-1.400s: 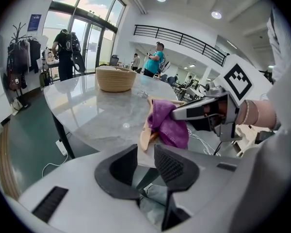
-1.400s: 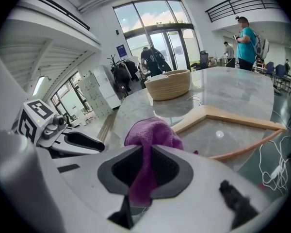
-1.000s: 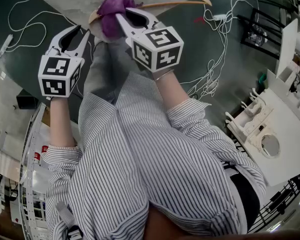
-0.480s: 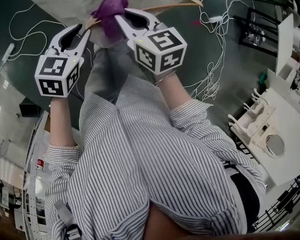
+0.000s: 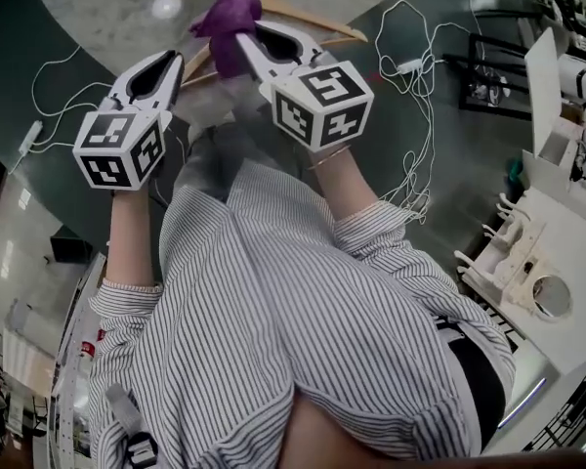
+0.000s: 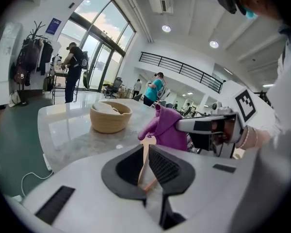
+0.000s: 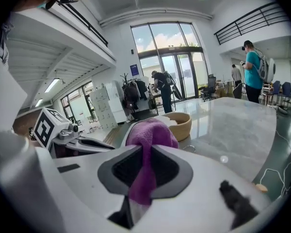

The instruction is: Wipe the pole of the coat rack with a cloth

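Marble worktop (image 5: 98, 8) is seen across the upper frame. At upper centre the purple cloth (image 5: 227, 18) is clamped in the right gripper's (image 5: 246, 39) jaws. The wooden hanger (image 5: 303, 14) is being closed on by the left gripper's (image 5: 174, 62) jaws. Steadying is judged under way; next, cloth must be drawn along the wood.

A big open-plan workplace hall, part office, part lab: straight ahead of the right tongs (image 7: 146, 148) rise tall glass doors (image 7: 172, 67), white lockers (image 7: 106, 106) to their left, a marble counter (image 7: 233, 125) and standing people (image 7: 252, 72) to their right, a balcony railing (image 7: 252, 21) above, and loose cables (image 5: 410, 76) on the green floor (image 5: 469, 164) below
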The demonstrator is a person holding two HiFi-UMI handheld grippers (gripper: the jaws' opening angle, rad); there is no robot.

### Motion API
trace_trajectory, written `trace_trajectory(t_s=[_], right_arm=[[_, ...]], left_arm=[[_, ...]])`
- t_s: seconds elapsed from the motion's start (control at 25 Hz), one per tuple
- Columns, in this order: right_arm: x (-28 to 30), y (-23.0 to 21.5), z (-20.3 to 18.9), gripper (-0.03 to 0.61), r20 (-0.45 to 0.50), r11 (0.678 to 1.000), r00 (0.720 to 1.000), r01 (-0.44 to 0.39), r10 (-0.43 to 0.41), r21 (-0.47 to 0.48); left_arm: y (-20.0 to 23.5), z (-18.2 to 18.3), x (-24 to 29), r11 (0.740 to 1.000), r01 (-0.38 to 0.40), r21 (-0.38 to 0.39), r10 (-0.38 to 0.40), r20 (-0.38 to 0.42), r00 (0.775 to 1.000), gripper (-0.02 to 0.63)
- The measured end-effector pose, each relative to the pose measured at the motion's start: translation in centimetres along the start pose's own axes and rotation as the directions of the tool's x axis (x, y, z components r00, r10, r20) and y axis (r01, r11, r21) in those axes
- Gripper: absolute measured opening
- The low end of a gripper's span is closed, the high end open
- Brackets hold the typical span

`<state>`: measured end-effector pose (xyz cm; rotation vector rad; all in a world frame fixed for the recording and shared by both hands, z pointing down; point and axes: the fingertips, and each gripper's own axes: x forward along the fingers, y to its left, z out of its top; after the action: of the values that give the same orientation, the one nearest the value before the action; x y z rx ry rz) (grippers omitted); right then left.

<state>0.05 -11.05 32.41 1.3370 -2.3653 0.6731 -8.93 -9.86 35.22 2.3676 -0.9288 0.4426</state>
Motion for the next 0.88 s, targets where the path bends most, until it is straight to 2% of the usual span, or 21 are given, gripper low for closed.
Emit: trace_trajectory(t_s=[0.08, 0.24, 0.52, 0.88], right_arm=[[-0.6, -0.2, 1.7, 0.057, 0.032, 1.0, 0.999, 0.002, -0.001, -0.008], [-1.4, -0.2, 4.7, 0.057, 0.086, 1.0, 0.996, -0.015, 0.016, -0.015], [-3.9, -1.0, 8.5, 0.057, 0.164, 0.998, 0.986, -0.018, 0.027, -0.055], [-5.6, -0.8, 9.5, 0.057, 0.243, 0.998, 0.969, -0.025, 0.037, -0.05]], left_arm=[[-0.5, 1.5, -0.2, 1.0, 0.002, -0.008, -0.002, 0.029, 1.0, 0.036], [-1.2, 4.4, -0.4, 0.999, 0.005, 0.034, -0.008, 0.08, 0.997, 0.019], [-3.6, 9.9, -0.5, 0.998, 0.027, 0.063, -0.038, 0.183, 0.982, 0.015], [-4.6, 11.8, -0.6, 0.992, 0.015, 0.124, -0.044, 0.231, 0.972, 0.015]])
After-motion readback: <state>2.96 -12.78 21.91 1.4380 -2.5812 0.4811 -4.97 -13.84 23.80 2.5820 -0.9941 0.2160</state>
